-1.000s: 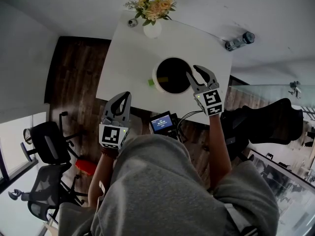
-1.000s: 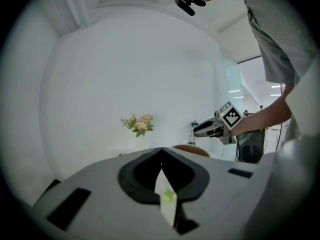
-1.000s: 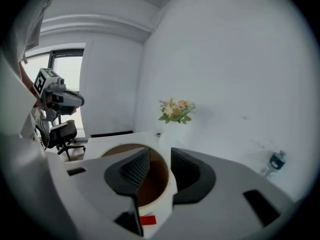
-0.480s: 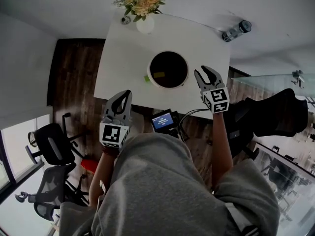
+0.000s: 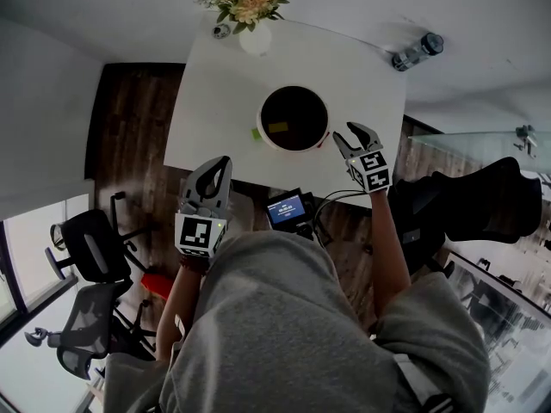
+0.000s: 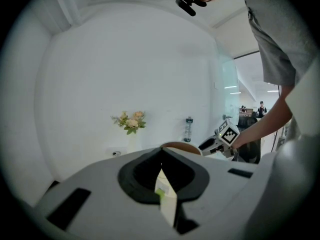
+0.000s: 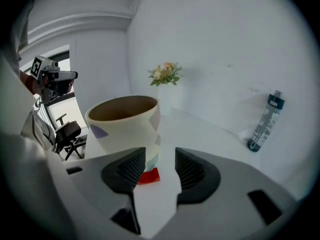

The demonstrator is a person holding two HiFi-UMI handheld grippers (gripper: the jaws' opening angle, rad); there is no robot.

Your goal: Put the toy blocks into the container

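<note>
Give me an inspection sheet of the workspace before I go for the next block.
Surface: white table, mostly bare.
Job's things: container upright; yellow block inside it; green block beside it on the table; red block at its base.
Clutter: flower vase, bottle, small object, all at the far edge.
Grippers: left gripper shut, empty; right gripper open, jaws have just been opening, red block ahead of them, not gripped.
Cables: cables beside a screen device, off the table.
Surroundings: office chairs, wooden floor.
</note>
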